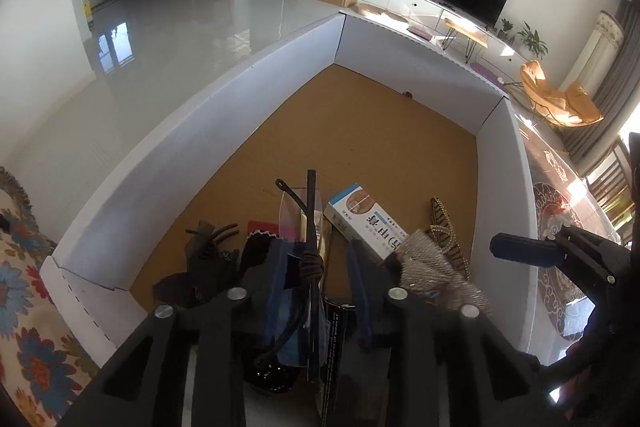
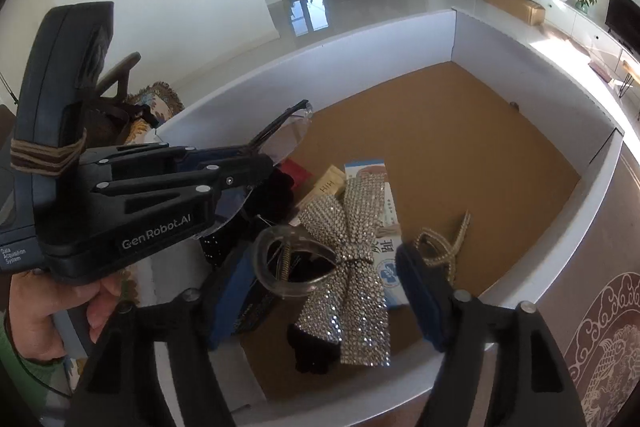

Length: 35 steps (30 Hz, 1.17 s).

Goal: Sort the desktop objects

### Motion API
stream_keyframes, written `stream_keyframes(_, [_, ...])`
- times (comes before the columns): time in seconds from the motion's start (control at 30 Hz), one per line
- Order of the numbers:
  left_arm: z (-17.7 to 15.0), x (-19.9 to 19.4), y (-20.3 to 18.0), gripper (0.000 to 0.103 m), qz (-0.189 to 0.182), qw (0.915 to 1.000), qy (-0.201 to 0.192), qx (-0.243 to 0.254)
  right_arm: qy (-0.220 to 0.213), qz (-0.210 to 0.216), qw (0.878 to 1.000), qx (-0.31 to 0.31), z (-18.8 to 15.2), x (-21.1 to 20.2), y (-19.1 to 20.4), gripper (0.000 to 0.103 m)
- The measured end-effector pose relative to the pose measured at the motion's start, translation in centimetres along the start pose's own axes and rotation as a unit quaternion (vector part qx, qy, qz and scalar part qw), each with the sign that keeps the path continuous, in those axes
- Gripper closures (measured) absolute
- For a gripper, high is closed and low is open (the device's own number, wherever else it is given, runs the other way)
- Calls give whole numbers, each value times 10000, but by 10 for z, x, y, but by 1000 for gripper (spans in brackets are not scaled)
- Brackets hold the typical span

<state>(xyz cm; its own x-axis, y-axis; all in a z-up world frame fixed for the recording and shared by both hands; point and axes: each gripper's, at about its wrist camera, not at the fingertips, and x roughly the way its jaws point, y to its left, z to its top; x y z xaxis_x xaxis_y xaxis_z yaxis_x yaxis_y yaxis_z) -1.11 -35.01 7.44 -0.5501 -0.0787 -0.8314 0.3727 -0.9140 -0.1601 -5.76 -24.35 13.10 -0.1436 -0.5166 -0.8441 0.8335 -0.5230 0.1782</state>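
Between the two dark fingers of the left gripper [image 1: 316, 275], in the left wrist view, sit clear safety glasses [image 1: 301, 223] with thin black temples and a brown cord wound round one temple. The pads stand apart on either side of the lens; I cannot tell whether they press on it. Under them lies a white cardboard box [image 1: 240, 99] with a brown floor, its walls smooth and folded at the corners. Inside it I count one white-and-blue carton [image 1: 362, 221] with Chinese print too skewed to read, one dark lacy fabric piece [image 1: 208, 263], one red item with a scalloped edge [image 1: 262, 229] and one pearl-edged hair clip [image 1: 444, 223].

From the right wrist view, a rhinestone bow clip [image 2: 352, 247] with a clear plastic clasp hangs between the blue-padded fingers of the right gripper [image 2: 320, 291]. Those fingers are spread wide and no pad visibly presses on the bow. To the left, a hand [image 2: 52, 311] holds the other gripper, whose black body reads "GenRobot.AI", with the glasses at its tip. A small beige packet [image 2: 330, 185] marked "HIH" lies in the box beside the carton.
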Motion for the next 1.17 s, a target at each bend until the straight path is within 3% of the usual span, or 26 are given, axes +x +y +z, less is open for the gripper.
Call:
stream_keyframes(0.03, [-2,-2,2,19,-6,10000,-50,-53,4,-84,10000,20,1,1,-2,15])
stream_keyframes(0.07, [-4,-7,5,13,41,9997,-207,-156,-42,-76,10000,41,2,-2,-4,14])
stream_keyframes(0.13, [-6,-18,6,12,139,9987,-410,-251,-88,-127,9999,61,3,-12,-10,8])
stream_keyframes(0.33, [-6,-49,-11,11,144,9969,-675,-367,-152,-628,9979,-86,2,-53,-28,3])
stream_keyframes(0.4, [-7,-54,-18,0,135,9980,-523,-334,-110,-867,9961,-134,1,-61,-34,1])
stream_keyframes(0.5, [-8,-60,-29,0,509,9968,-521,-332,-46,-1148,9932,-189,2,-67,-39,1])
stream_keyframes(0.7, [-20,-81,-40,0,1227,9860,-1022,-477,24,-1249,9919,-230,-8,-66,-40,0])
stream_keyframes(0.87, [-26,-86,-46,0,1461,9824,-1068,-459,3,-1370,9895,-465,-15,-59,-36,0])
stream_keyframes(0.97, [-31,-87,-47,0,2055,9712,-1012,-657,-32,-1350,9899,-423,-16,-56,-41,0])
stream_keyframes(1.0, [-33,-87,-46,0,2074,9705,-997,-716,-39,-1340,9902,-388,-15,-55,-43,0])
stream_keyframes(1.1, [-38,-91,-42,0,1612,9765,-1090,-927,-53,-1282,9913,-282,-15,-53,-47,0])
stream_keyframes(1.17, [-39,-92,-46,0,1693,9748,-1158,-876,-57,-1233,9921,-237,-14,-52,-49,0])
